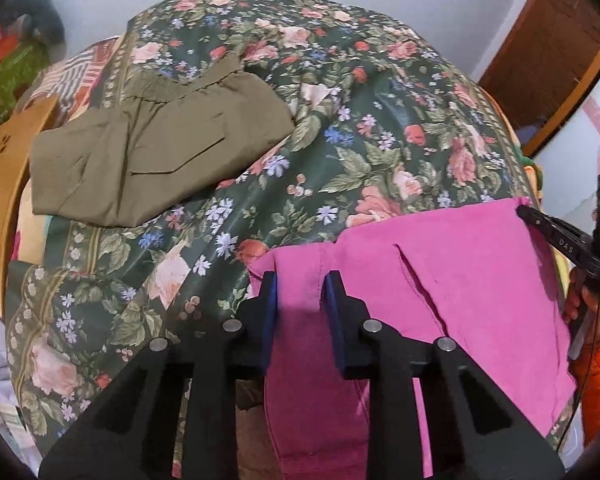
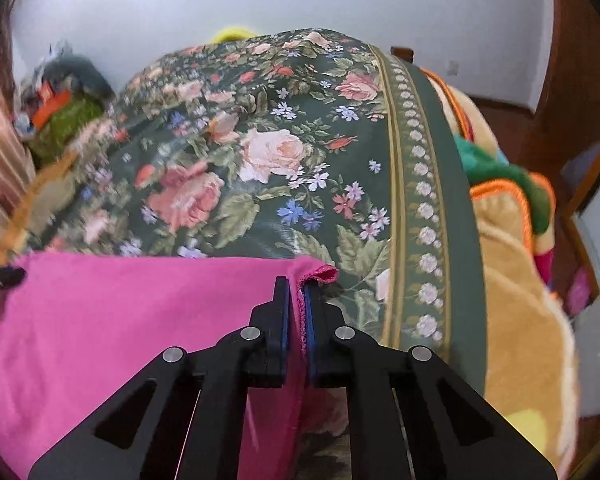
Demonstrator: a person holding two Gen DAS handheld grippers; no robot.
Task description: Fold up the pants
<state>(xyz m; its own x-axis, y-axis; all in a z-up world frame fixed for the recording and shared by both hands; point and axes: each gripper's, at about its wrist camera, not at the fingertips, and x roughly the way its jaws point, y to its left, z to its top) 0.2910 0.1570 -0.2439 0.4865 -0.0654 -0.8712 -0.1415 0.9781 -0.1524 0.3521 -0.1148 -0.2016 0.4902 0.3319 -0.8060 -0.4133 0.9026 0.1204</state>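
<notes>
Pink pants (image 1: 440,280) lie at the near edge of a bed, on a dark green flowered bedspread (image 1: 360,128). In the left wrist view they fill the lower right of the frame; in the right wrist view they fill the lower left (image 2: 120,320). The cloth lies mostly flat, with a slanting fold running down its middle in the left view.

Left tool (image 1: 300,284), bottom centre of its own view: the two blue-padded fingers (image 1: 269,312) sit either side of a bunched ridge of pink cloth near the garment's left edge. The cloth fills the gap between the pads and they appear to pinch it.

Right tool (image 2: 296,292), bottom centre of its own view: the jaws are pressed nearly together on the right corner of the pants, and a thin hemmed edge of pink cloth stands between the blue pads. The same tool shows at the right edge of the left view (image 1: 540,220), its tip on the far right corner of the pants, with an orange sleeve (image 1: 596,368) below it.

Olive-brown pants (image 1: 156,148), already folded, lie on the bedspread in the upper left of the left view, well apart from the pink pair. A tan and orange blanket (image 2: 520,272) lies beside the bedspread at the right of the right view.
</notes>
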